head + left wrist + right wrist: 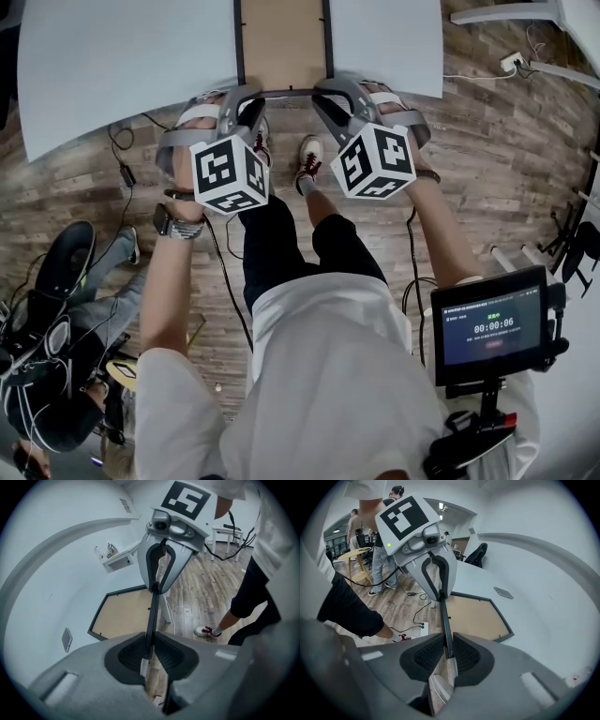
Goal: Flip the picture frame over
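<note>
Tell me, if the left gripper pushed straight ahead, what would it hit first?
The picture frame: its edge is clamped in the left gripper jaws. Farther along that edge, probably the right gripper.

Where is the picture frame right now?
The picture frame lies back-up on the white table, top centre in the head view, its near rail at the table's front edge gripped by the left tongs and right tongs.

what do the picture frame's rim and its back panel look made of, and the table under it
Picture frame rim: thin, dark grey, matte; painted metal or plastic, can't tell which. Back panel: flat tan, matte, looks like fibreboard or card. Table: smooth plain white, probably laminate or painted board.
</note>
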